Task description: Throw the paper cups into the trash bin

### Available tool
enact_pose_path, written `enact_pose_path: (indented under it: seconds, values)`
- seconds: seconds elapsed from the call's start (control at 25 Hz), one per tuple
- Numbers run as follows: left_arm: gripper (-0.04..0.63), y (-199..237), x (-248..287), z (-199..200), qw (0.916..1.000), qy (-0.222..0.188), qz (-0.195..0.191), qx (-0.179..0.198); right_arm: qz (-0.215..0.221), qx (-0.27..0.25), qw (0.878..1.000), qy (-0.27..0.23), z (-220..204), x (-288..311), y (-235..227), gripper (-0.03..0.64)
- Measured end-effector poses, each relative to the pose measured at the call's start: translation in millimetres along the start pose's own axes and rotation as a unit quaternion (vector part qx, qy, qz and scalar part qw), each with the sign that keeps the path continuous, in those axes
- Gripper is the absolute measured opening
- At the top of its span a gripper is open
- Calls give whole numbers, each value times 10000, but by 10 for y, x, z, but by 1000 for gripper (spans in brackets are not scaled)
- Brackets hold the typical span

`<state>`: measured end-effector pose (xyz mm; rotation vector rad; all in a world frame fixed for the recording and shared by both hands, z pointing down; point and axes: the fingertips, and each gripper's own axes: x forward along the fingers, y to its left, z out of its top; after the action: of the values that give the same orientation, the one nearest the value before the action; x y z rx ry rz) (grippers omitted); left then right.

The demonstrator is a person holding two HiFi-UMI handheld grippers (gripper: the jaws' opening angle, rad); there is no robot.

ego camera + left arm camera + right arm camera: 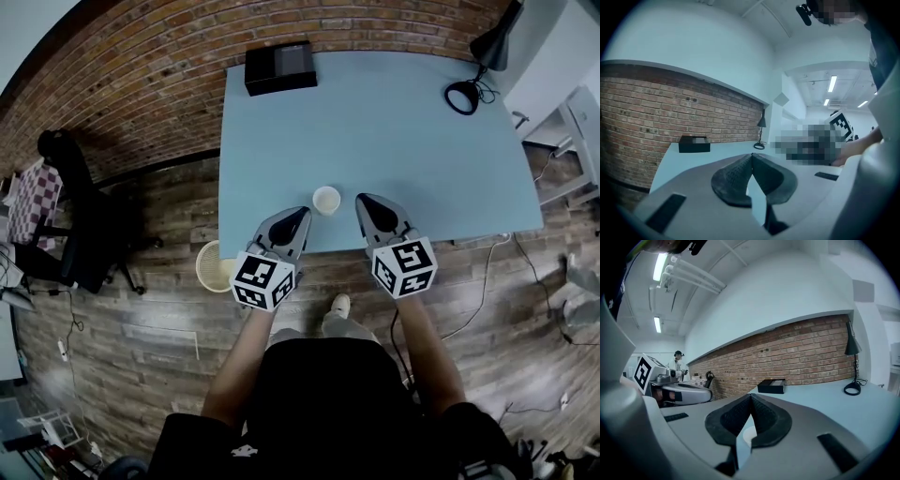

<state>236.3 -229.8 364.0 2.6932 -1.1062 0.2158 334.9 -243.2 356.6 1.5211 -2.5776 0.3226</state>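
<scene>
A white paper cup [326, 200] stands upright near the front edge of the light blue table [394, 122]. It sits between the tips of both grippers and touches neither. My left gripper [301, 216] is just left of and nearer than the cup, its jaws closed together and empty. My right gripper [365, 201] is just right of the cup, also shut with nothing held. In the right gripper view a sliver of the cup [748, 435] shows below the meeting pads [731, 418]. A pale round trash bin [213, 266] stands on the floor below the table's front left corner.
A black box [279, 67] lies at the table's far left edge. A black desk lamp [466, 92] with a ring base stands at the far right. A dark office chair [80, 220] is on the wooden floor to the left, and cables trail at the right.
</scene>
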Motion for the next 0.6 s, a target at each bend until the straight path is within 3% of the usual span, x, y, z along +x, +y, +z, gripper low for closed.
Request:
enact_pose_path:
  seconds: [0.16, 0.44, 0.6]
  values:
    - [9, 20, 27, -112, 9997, 232, -49, 108, 114, -2, 9999, 3, -13, 109, 12, 5]
    - [9, 35, 147, -292, 9936, 708, -568, 676, 26, 102, 9998, 160, -185, 259, 63, 5]
    - [9, 96, 283, -396, 9875, 931, -1009, 776, -248, 168, 9993, 206, -214, 349, 15, 5]
